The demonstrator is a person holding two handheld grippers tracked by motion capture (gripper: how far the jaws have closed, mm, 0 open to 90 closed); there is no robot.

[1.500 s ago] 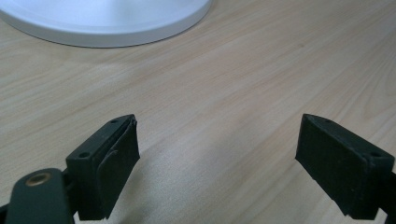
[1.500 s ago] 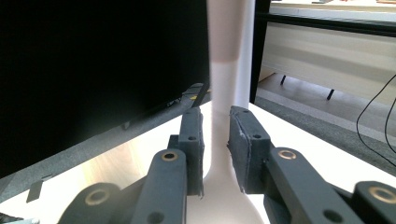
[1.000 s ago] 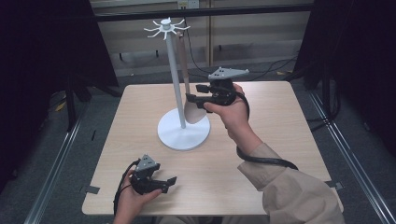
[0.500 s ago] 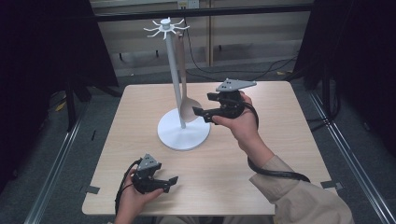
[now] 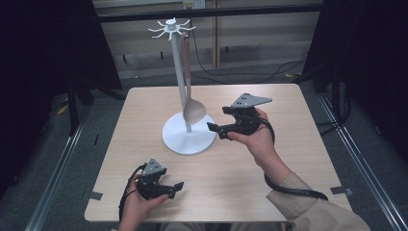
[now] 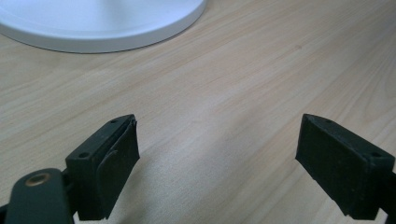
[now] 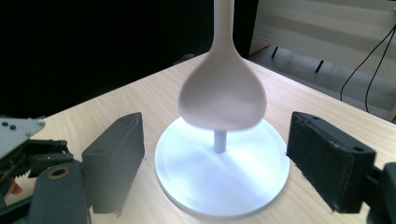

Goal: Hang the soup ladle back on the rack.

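So the spoon (image 5: 193, 111) was left hanging from the white rack (image 5: 188, 139), bowl low against the pole just above the base, and compared with a second earlier the right gripper (image 5: 212, 127) had been pulled back off it to just beside the base, its jaws having just been opening, now spread wide with nothing between them — looks like the hanging was done. The left gripper (image 5: 179, 185) was parked near the table (image 5: 298, 159) edge, well in front of the rack, jaws wide apart and empty. In the right gripper view the spoon bowl (image 7: 222, 95) was seen clear of both pads, which can't be told from the high view.
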